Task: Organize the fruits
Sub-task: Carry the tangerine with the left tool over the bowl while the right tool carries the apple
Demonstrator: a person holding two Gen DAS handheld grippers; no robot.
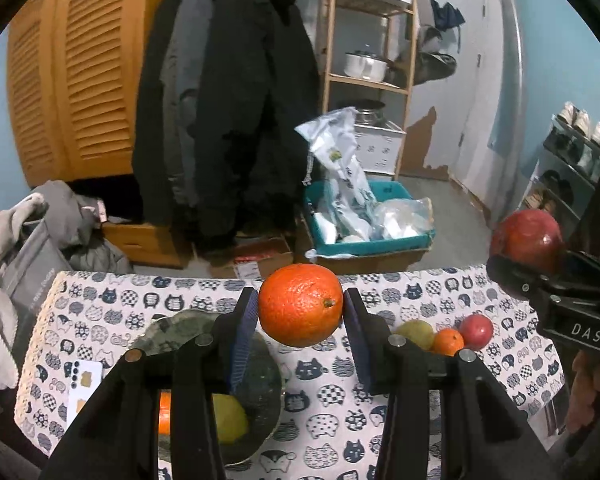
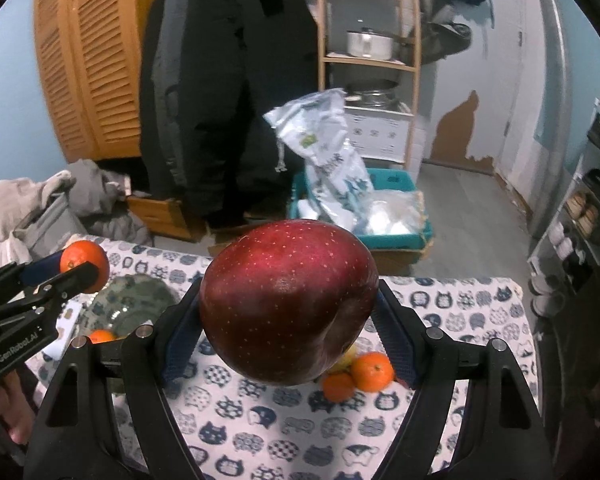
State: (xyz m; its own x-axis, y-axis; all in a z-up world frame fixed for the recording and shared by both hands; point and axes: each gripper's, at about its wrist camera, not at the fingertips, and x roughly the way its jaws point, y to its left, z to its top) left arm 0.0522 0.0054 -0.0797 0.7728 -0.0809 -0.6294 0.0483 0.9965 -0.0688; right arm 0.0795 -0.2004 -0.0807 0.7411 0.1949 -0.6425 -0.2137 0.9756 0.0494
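Already the bowl [image 1: 256, 364] near the table's [image 1: 340, 412] left edge holds some fruit, while the left gripper [image 1: 300, 312] clamps an orange [image 1: 300, 304], the right gripper [image 2: 288, 320] an apple [image 2: 288, 300], and loose fruit [image 2: 360, 376] waits near the right edge.

The orange [image 1: 301, 304] has dimpled, matt peel; the red apple [image 2: 288, 304] is glossy and speckled. Printed cloth [image 2: 300, 424] covers the desk. Louvred wooden doors [image 1: 68, 80] stand upper left; a metal pot [image 2: 370, 44] shines.
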